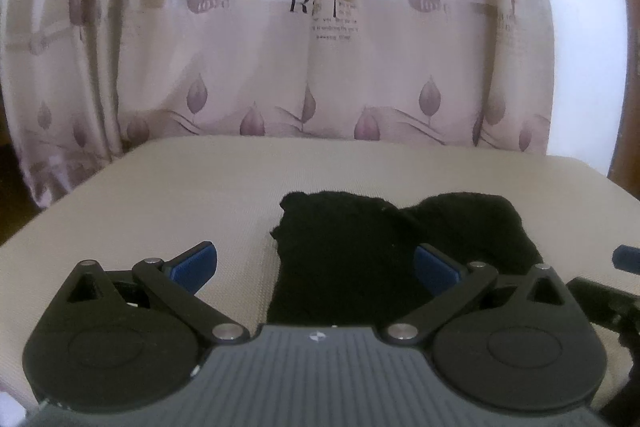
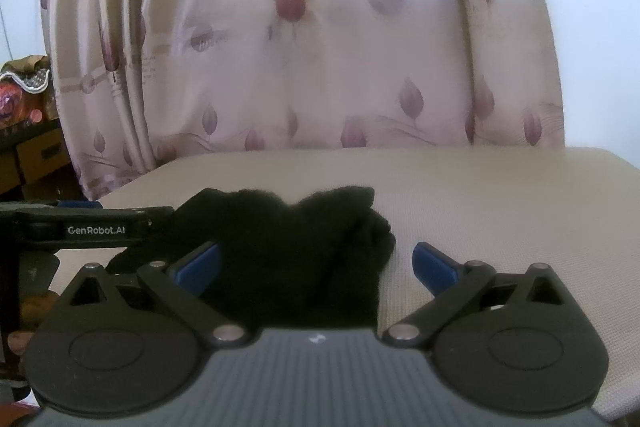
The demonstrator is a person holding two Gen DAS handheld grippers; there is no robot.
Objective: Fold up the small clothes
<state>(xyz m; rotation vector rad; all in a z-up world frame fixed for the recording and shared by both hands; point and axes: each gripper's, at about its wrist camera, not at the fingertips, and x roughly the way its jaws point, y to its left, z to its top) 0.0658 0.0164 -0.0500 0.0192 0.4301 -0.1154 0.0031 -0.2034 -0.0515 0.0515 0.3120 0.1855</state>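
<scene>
A black garment (image 1: 352, 251) lay crumpled on a beige woven surface (image 1: 180, 195), filling the lower centre of the left wrist view and reaching toward the right edge. The left gripper (image 1: 316, 269) stood with its jaws spread wide and held nothing; its blue-padded fingers (image 1: 196, 263) framed the near end of the cloth, one over bare surface at lower left, the other over the dark fabric at lower right. In the right wrist view the same garment (image 2: 296, 255) sat at lower centre-left, bunched into soft folds. The right gripper (image 2: 316, 269) was likewise wide apart and empty, one finger over the cloth and the other over bare surface at lower right. The body of the left gripper, lettered "GenRobot.AI", crossed the left edge of that frame beside the garment. A pale pink curtain (image 1: 320, 47) printed with mauve leaves hung behind the surface, filling the upper half of both views. Cluttered boxes (image 2: 36, 155) showed at the far left of the right wrist view.
</scene>
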